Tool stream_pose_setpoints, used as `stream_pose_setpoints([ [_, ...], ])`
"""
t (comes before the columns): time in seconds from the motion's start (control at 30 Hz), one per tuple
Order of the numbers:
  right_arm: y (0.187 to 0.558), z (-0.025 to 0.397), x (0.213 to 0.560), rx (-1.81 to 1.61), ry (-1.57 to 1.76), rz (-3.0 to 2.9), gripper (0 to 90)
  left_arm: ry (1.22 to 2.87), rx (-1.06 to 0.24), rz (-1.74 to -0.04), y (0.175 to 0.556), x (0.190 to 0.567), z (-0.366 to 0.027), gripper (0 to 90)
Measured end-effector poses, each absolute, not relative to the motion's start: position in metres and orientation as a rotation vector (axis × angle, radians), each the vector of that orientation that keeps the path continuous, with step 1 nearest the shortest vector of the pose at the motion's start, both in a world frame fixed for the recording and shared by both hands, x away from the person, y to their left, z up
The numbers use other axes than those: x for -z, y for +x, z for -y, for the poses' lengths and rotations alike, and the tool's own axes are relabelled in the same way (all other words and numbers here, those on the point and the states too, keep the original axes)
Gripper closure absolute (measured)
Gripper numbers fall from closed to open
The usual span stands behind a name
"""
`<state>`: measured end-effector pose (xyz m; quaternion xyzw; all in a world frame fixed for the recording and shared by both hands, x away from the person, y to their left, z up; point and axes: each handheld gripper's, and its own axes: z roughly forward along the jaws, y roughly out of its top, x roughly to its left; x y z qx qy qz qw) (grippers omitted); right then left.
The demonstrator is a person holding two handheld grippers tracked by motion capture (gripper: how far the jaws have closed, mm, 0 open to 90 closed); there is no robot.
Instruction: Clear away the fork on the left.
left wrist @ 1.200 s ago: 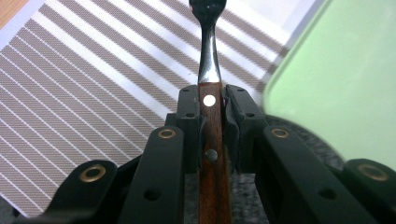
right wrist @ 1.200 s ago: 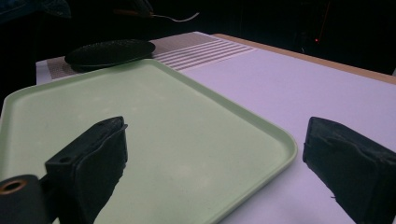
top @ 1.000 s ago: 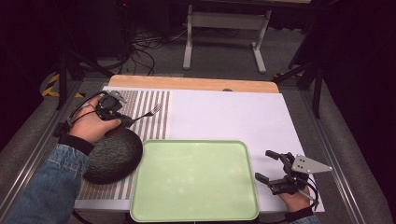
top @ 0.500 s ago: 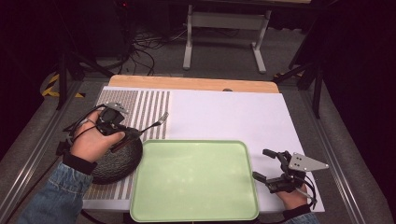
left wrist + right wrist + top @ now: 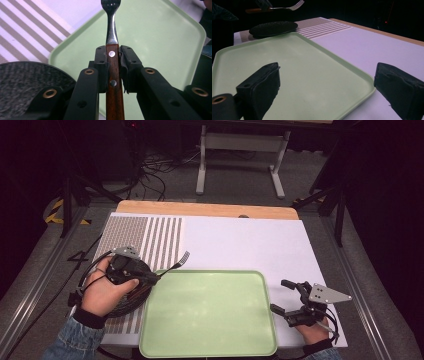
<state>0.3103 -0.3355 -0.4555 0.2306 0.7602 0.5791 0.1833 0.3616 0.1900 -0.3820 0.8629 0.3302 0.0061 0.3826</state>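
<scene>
My left gripper [image 5: 150,279] is shut on a fork [image 5: 172,265] with a brown wooden handle [image 5: 113,75]; its tines [image 5: 110,4] point out over the far left corner of a light green tray [image 5: 210,310]. The fork is held above the table, over a dark round plate [image 5: 131,296] that lies on the striped mat beside the tray's left edge. In the right gripper view the plate [image 5: 273,28] and the fork [image 5: 287,7] show far off. My right gripper [image 5: 284,296] rests open at the tray's right edge [image 5: 352,72], nothing between its pads [image 5: 263,85].
A white sheet [image 5: 240,245] covers the table, with a striped mat [image 5: 150,235] at its left. A wooden table edge [image 5: 205,209] runs along the far side. Beyond it, cables and a stand's legs [image 5: 240,150] lie on the dark floor.
My left gripper has carried the fork nearer and to the right, from the striped mat toward the tray's left corner. The dark plate shows more from under the hand. The right gripper has barely moved.
</scene>
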Motion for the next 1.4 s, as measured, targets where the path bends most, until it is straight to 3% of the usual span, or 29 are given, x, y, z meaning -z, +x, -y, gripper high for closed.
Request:
stream_pose_setpoints([
  [1.4, 0.31, 0.334, 0.456, -1.625, 0.645, -2.157, 7.2, 2.266, 0.156, -0.814, 0.329, 0.447, -0.135, 77.4],
])
